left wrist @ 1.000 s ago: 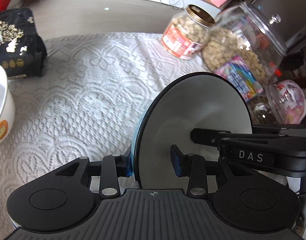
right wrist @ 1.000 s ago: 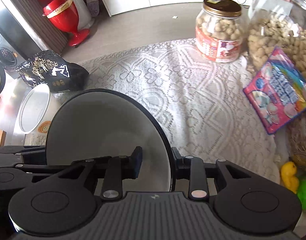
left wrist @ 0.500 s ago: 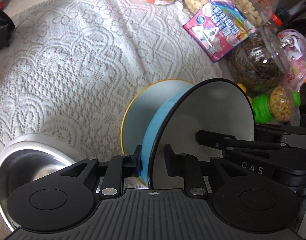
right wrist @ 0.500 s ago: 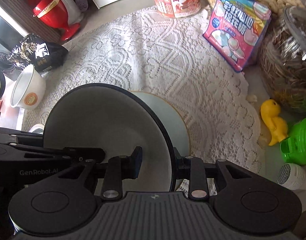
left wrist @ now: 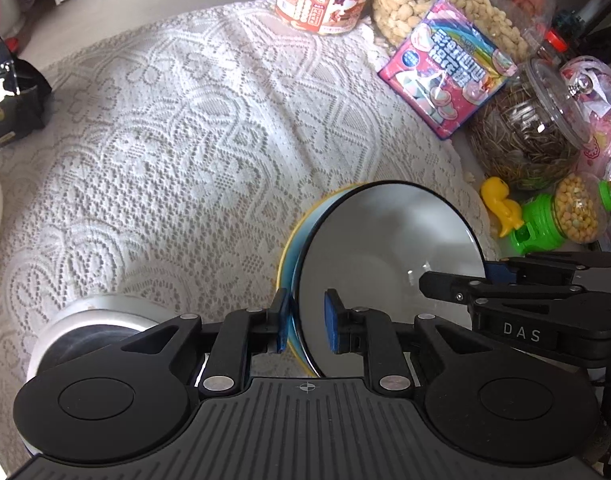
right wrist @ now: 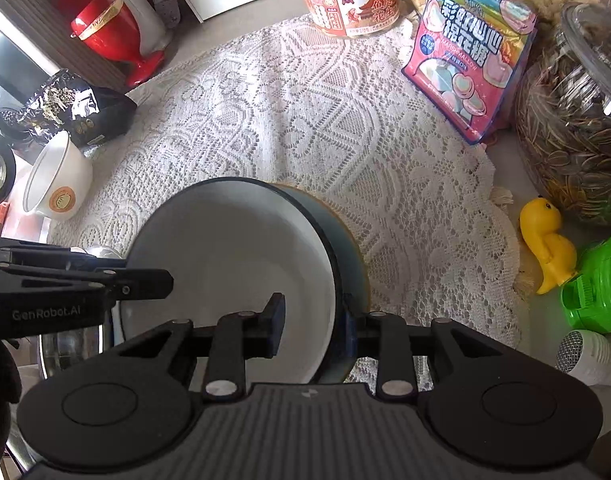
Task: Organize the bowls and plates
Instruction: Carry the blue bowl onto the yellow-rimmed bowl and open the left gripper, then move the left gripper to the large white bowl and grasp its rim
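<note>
A bowl with a white inside, dark rim and blue outside rests tilted on a pale blue plate with a yellow rim on the lace cloth. My left gripper is shut on the bowl's near left rim, one pad inside and one outside. My right gripper is shut on the opposite rim of the same bowl. Only a sliver of the plate shows past the bowl. A steel bowl sits just left of the plate. A white bowl with an orange mark stands further left.
Along the back and right stand a peanut jar, a pink marshmallow bag, a jar of sunflower seeds, a yellow duck and a green toy. A black bag lies at the left edge of the cloth.
Both grippers carried the bowl toward the near right and lowered it onto the yellow-rimmed plate. The left gripper's jaws narrowed onto the rim. The steel bowl came into view.
</note>
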Demonstrator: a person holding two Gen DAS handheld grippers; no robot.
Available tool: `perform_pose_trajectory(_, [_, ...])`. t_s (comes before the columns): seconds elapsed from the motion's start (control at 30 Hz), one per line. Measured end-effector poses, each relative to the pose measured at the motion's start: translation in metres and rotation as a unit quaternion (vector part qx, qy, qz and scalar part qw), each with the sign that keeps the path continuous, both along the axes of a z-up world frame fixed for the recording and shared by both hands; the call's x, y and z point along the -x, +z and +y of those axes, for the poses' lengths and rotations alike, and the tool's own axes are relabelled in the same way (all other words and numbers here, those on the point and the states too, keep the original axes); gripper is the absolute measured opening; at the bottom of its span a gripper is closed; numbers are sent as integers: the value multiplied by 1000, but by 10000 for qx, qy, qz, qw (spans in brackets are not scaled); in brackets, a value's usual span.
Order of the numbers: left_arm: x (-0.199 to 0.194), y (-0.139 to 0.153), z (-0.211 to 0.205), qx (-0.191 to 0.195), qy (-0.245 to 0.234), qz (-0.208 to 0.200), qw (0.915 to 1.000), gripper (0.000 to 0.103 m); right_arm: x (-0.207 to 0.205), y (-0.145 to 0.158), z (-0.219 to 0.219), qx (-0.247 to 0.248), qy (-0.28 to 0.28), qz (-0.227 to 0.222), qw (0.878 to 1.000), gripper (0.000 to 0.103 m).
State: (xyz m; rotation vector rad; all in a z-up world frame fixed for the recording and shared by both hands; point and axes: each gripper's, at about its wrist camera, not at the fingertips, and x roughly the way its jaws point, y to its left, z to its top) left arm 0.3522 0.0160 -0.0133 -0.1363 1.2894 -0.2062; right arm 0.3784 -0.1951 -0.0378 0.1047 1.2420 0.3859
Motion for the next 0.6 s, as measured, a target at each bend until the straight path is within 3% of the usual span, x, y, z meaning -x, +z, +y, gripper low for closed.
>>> perform_pose_trajectory(0.2, [9, 28, 24, 496, 56, -473, 9976, 21, 6, 30, 10, 444, -9, -567, 9974, 33])
perform_pose_trajectory(0.37, [23, 40, 72, 1013, 330, -1150, 9876, 21, 12, 65, 36, 552, 74, -1040, 9930, 34])
perform_pose_trajectory(0.5, [26, 34, 132, 1237, 944, -1643, 9741, 21, 7, 81, 80, 525, 286, -1135, 9917, 46])
perform_pose_trajectory(0.6, [32, 26, 194, 1474, 1578, -2150, 9524, 21, -5, 82, 128, 568, 463, -1092, 9913, 55])
